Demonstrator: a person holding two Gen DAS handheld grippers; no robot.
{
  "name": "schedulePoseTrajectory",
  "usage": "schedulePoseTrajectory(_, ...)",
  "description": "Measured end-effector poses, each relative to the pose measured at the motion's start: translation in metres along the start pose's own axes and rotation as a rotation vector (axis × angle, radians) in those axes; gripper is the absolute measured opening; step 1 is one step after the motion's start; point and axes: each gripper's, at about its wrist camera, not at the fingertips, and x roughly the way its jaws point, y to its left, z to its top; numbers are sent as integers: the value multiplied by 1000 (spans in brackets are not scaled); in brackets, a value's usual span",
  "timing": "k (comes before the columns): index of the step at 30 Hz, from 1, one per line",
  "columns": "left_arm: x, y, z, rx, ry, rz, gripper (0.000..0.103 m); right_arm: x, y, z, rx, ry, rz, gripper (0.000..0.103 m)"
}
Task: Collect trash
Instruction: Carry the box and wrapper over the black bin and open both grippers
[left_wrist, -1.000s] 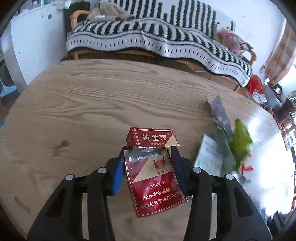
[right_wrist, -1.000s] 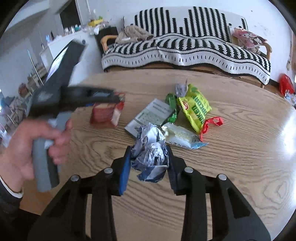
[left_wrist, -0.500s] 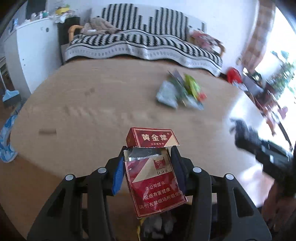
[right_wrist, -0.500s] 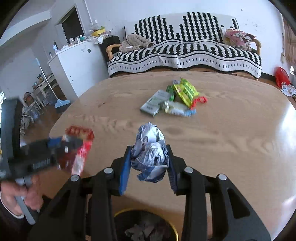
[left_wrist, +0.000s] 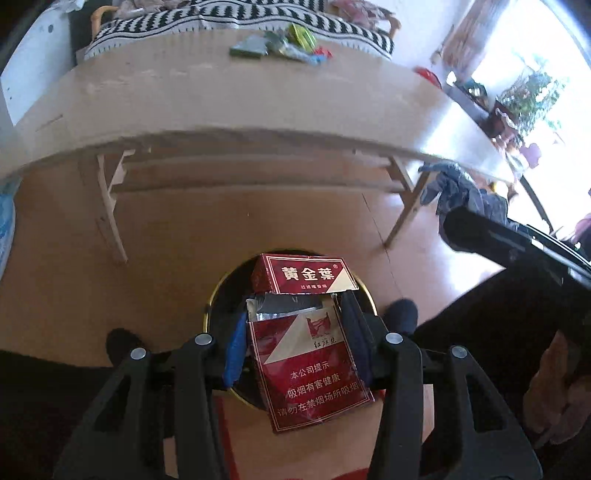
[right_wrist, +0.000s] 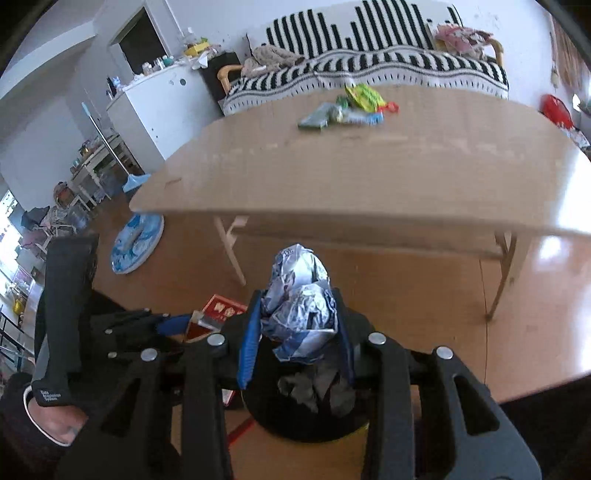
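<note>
Item: left gripper (left_wrist: 295, 336). Fingers are clamping a red pack (left_wrist: 310, 354) by its side walls, torn lid flapping open at 12 o'clock. It is hanging over the bin (left_wrist: 218, 295), whose gold rim is showing at 10 o'clock of the pack.

Item: right gripper (right_wrist: 295, 332). Fingers are pinching a foil wad (right_wrist: 299, 306), narrow but not fully closed. The bin (right_wrist: 306, 417) is sitting directly below, at 6 o'clock of the wad, with dark crumpled waste already inside. The left gripper (right_wrist: 184, 325) and its pack (right_wrist: 218, 314) are appearing at 9 o'clock, close beside.

Item: table (right_wrist: 406, 166). It is standing beyond the bin at 12 o'clock, with a wrapper pile (right_wrist: 347, 107) waiting near its far edge, well apart from both grippers.

Step in hand, as judged: dropping both pieces into the bin. Doing it well is calling for centring each piece over the mouth before spreading the fingers; the pack is overhanging the rim toward 5 o'clock, so nudging it toward 11 o'clock first seems wise. Releasing one at a time is likely avoiding a collision between the two close grippers.
</note>
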Motion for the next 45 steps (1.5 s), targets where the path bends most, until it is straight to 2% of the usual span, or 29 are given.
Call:
schedulePoseTrajectory(5, 2, 0, -2, -8, 0, 2, 47, 3, 0, -13, 15, 34, -8, 36)
schedulePoseTrajectory(21, 3, 2, -4, -12, 13, 3, 49, 10, -2, 1, 34, 59, 11, 38)
schedulePoseTrajectory(22, 3, 2, -4, -12, 14, 5, 50, 11, -3, 1, 37, 60, 10, 41)
schedulePoseTrajectory(25, 4, 2, -4, -19, 15, 16, 59, 11, -7, 3, 59, 55, -2, 64)
schedulePoseTrajectory(29, 3, 3, -5, -31, 7, 19, 66, 8, -11, 4, 79, 44, 5, 64)
schedulePoseTrajectory(38, 3, 4, -4, -44, 12, 23, 68, 10, -11, 5, 80, 46, 1, 64)
schedulePoseTrajectory(42, 0, 9, 1, -69, 7, 15, 79, 11, -15, 7, 93, 56, 11, 65)
schedulePoseTrajectory(45, -5, 18, 19, -86, 3, 17, 82, 12, -18, 23, 92, 51, 14, 68)
